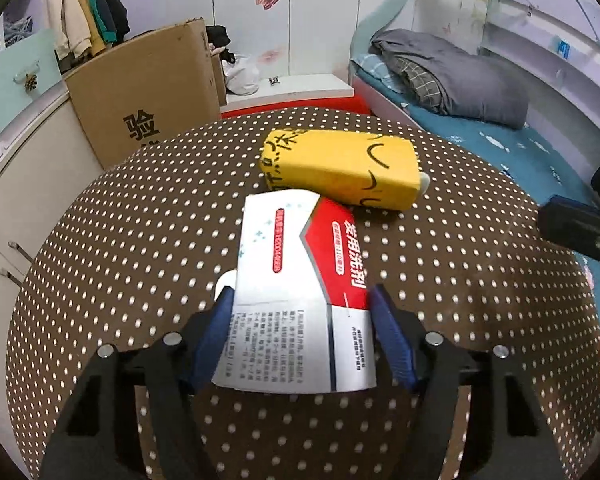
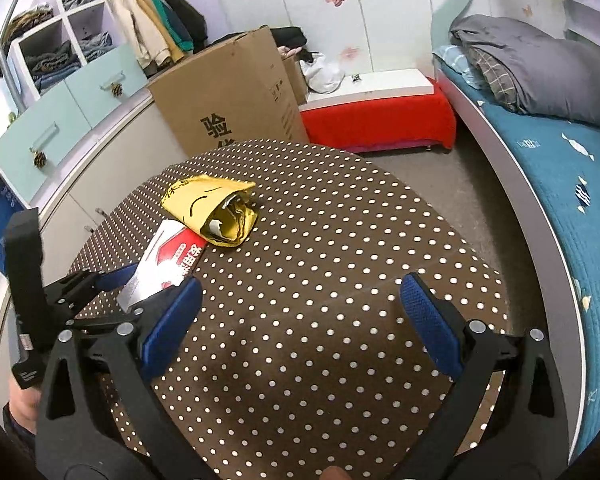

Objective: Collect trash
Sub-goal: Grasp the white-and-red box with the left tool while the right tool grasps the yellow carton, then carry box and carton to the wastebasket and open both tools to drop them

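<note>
A white and red carton [image 1: 296, 276] lies on the brown polka-dot table [image 1: 140, 240]. My left gripper [image 1: 302, 304] has its blue pads against both sides of the carton's near end, shut on it. A flattened yellow carton [image 1: 340, 164] lies just behind, overlapping the white carton's far end. In the right wrist view both cartons sit at the left: the yellow carton [image 2: 216, 208] and the white and red carton [image 2: 168, 264], with the left gripper [image 2: 152, 282] on it. My right gripper [image 2: 300, 296] is wide open and empty over bare table [image 2: 340, 240].
A big cardboard box [image 2: 228, 100] stands behind the table, beside drawers [image 2: 60, 116]. A red bench [image 2: 380, 120] and a bed with a blue cover [image 2: 548, 160] lie to the right. The right gripper [image 1: 576, 228] shows at the left wrist view's right edge.
</note>
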`<state>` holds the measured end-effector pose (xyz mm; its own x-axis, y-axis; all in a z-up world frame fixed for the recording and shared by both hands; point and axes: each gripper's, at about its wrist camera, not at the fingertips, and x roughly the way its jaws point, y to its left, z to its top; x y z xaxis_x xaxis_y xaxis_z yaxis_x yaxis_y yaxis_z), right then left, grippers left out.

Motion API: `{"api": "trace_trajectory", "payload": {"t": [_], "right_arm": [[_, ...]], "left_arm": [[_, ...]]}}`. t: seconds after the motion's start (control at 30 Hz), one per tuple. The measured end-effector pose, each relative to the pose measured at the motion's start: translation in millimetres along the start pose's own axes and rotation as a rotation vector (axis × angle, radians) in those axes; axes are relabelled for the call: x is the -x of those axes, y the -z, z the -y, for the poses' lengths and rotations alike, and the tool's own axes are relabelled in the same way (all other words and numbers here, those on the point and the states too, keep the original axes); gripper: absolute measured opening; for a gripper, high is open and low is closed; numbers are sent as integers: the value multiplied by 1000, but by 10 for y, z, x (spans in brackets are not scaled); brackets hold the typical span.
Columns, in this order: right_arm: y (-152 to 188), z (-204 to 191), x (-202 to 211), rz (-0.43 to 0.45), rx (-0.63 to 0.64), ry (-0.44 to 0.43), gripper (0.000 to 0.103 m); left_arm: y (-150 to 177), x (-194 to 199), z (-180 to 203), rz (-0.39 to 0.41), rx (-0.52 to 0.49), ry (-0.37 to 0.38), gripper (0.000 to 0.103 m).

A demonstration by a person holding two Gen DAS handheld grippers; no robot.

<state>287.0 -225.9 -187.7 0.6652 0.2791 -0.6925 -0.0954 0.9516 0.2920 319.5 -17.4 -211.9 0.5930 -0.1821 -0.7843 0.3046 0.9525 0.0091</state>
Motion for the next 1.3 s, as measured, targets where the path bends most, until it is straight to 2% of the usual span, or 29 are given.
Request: {"api": "trace_trajectory", "payload": {"t": [0.3, 0.57, 0.6, 0.67, 0.7, 0.73, 0.77, 1.1, 1.3], "right_arm": [[-161, -485, -496, -55, 152, -57, 97], [-382, -777, -918, -64, 248, -57, 96], [-398, -805, -971, -67, 251, -65, 92], [-411, -821, -1038, -88, 240, -80, 61], [-416, -832, -1043, -85, 236, -86, 58], [-411, -842, -1047, -89, 224, -118, 43], [-398, -839, -1047, -93, 214, -133, 40], [-161, -730, -729, -76, 185, -162, 36], [-40, -482, -305, -17, 132, -165, 35]], "left_arm": [[178, 215, -400, 59, 153, -30, 67], [202, 311, -690, 121, 289, -51, 67], [199, 324, -698, 132, 294, -57, 67], [199, 349, -701, 147, 297, -62, 67], [207, 354, -705, 149, 298, -61, 67], [210, 359, -705, 149, 300, -57, 67], [222, 364, -699, 149, 305, -53, 67], [272, 435, -776, 179, 320, -37, 67], [283, 493, -746, 213, 311, -19, 67]]}}
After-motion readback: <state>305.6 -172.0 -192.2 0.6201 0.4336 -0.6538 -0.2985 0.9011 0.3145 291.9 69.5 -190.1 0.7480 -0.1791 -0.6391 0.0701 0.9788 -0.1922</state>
